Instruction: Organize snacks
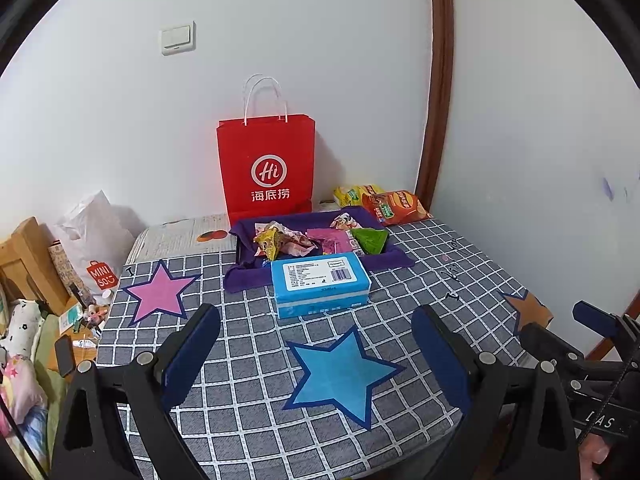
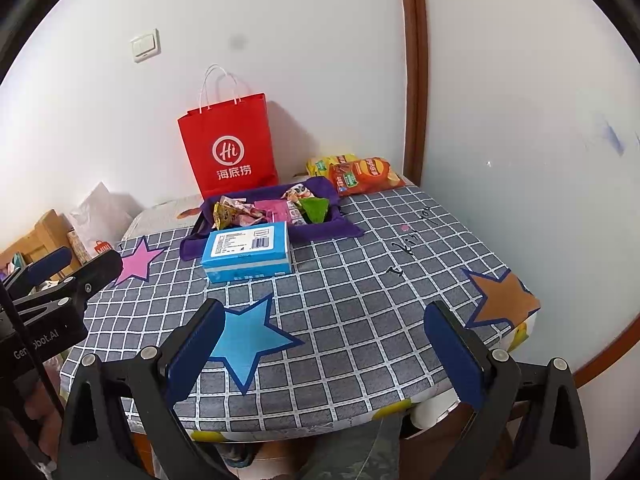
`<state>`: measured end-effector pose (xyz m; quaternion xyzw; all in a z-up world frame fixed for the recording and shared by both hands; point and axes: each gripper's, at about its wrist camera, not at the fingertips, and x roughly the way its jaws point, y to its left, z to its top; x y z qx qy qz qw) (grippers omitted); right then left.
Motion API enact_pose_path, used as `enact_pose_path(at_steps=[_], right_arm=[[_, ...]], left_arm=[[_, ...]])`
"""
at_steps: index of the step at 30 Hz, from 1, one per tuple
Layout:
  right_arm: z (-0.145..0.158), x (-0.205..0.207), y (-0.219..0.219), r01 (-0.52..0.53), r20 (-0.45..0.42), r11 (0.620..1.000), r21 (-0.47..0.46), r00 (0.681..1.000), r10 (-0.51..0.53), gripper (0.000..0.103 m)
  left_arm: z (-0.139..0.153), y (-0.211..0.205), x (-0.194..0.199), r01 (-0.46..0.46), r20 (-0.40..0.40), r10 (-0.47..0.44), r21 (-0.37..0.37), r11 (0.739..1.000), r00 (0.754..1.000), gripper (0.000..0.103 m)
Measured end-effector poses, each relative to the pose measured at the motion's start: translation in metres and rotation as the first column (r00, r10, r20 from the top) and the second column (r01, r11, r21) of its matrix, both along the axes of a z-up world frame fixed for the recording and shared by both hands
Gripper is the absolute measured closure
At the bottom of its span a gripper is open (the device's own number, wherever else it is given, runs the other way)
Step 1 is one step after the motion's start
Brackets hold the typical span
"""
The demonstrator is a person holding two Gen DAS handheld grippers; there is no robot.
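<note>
A purple tray (image 1: 248, 276) (image 2: 192, 246) at the back of the table holds several snack packets: yellow (image 1: 269, 243), pink (image 1: 328, 240) and green (image 1: 370, 240) (image 2: 316, 209). Two chip bags, orange (image 1: 396, 206) (image 2: 366, 176) and yellow (image 1: 354, 194) (image 2: 324, 164), lie beside the tray near the wall corner. My left gripper (image 1: 316, 354) is open and empty, low over the table's front. My right gripper (image 2: 324, 350) is open and empty near the front edge.
A blue tissue pack (image 1: 320, 282) (image 2: 248, 250) sits in front of the tray. A red paper bag (image 1: 266, 168) (image 2: 230, 146) stands against the wall. The checked tablecloth (image 1: 248, 420) (image 2: 360, 300) has star patches. Clutter lies left of the table (image 1: 80, 320).
</note>
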<state>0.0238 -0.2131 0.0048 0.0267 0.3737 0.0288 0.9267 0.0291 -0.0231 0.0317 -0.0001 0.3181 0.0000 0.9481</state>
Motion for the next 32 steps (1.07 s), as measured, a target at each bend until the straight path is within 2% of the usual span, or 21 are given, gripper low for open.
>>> enact_pose_path(at_steps=[32], right_arm=[[0.0033, -0.0039, 0.0044, -0.022, 0.019, 1.000, -0.002, 1.000, 0.022, 0.004]], left_arm=[[-0.0006, 0.0033, 0.0008, -0.010, 0.004, 0.010, 0.000, 1.000, 1.000, 0.006]])
